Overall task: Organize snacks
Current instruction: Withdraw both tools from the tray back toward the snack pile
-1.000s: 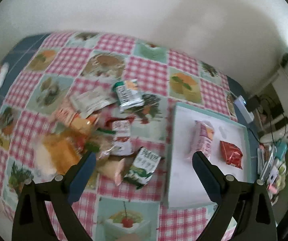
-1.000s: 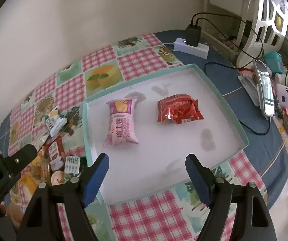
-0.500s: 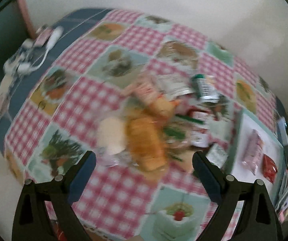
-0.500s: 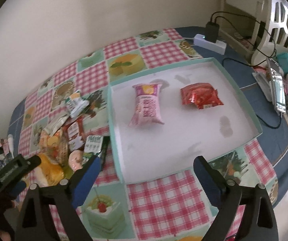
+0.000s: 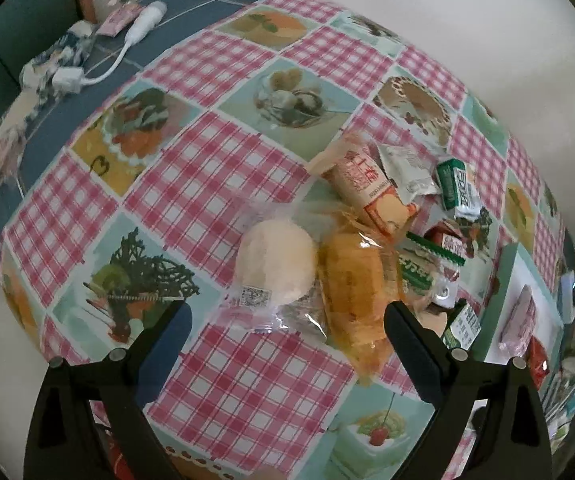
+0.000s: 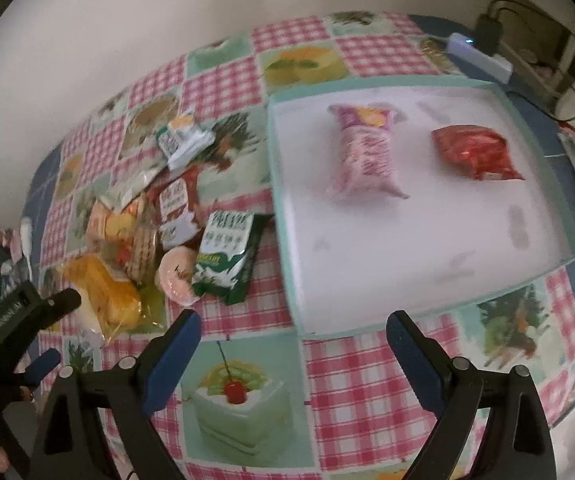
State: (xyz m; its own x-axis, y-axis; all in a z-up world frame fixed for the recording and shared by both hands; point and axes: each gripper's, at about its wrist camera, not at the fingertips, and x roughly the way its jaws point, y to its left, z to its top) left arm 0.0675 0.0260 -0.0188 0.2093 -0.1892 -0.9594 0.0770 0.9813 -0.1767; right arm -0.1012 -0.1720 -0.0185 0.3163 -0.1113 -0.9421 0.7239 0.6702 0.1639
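Snacks lie heaped centre-right in the left wrist view: a pale round bun (image 5: 274,261) beside an orange cake pack (image 5: 354,288), under the left gripper (image 5: 287,330), jaws released and empty. Right wrist view: right gripper (image 6: 293,338), jaws just opening, empty, hangs over the tray (image 6: 427,280) edge; pink pack (image 6: 365,152) and red pack (image 6: 473,152) lie inside.

you can see a checked tablecloth (image 5: 223,168) with food pictures on it. a white power strip (image 6: 481,56) with a black plug (image 6: 489,30) sits at the far corner. a white cable (image 5: 127,48) lies on the blue part.
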